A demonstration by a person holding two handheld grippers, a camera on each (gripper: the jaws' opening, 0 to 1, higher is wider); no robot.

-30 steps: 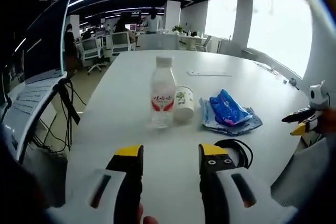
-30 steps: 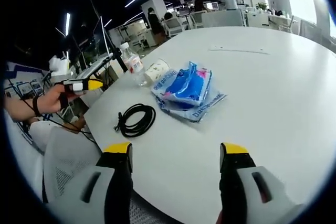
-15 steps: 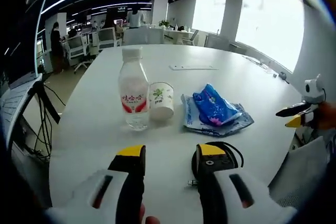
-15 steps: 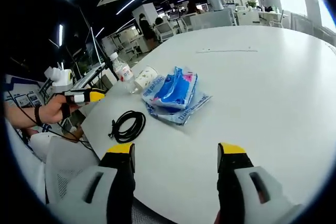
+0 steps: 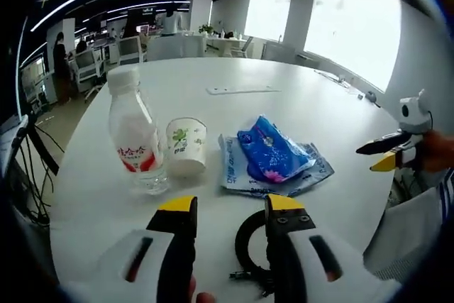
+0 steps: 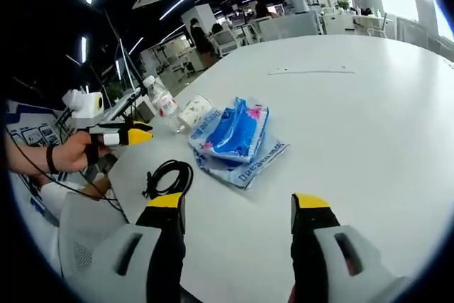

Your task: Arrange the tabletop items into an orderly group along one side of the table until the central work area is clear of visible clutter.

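Near one worktop (image 5: 298,97) edge sit a water bottle (image 5: 135,133), paper cup (image 5: 186,148), blue packets (image 5: 273,157) and a coiled black cable (image 5: 248,246) (partly behind a jaw). The left gripper (image 5: 230,207) hovers with jaws parted and empty above the cable. The right gripper (image 6: 237,204) is wide apart, empty.

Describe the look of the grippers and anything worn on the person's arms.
Both the left gripper and right gripper have black jaws with yellow tips on white bodies with dark slots. A dark wristband sits on the left wrist; the other arm wears a pale striped sleeve.

A red-labelled clear bottle (image 5: 136,136), green-printed white cup (image 5: 186,148), blue packets (image 5: 272,158) and black cable (image 6: 167,178) were seen on the white table (image 5: 213,108).
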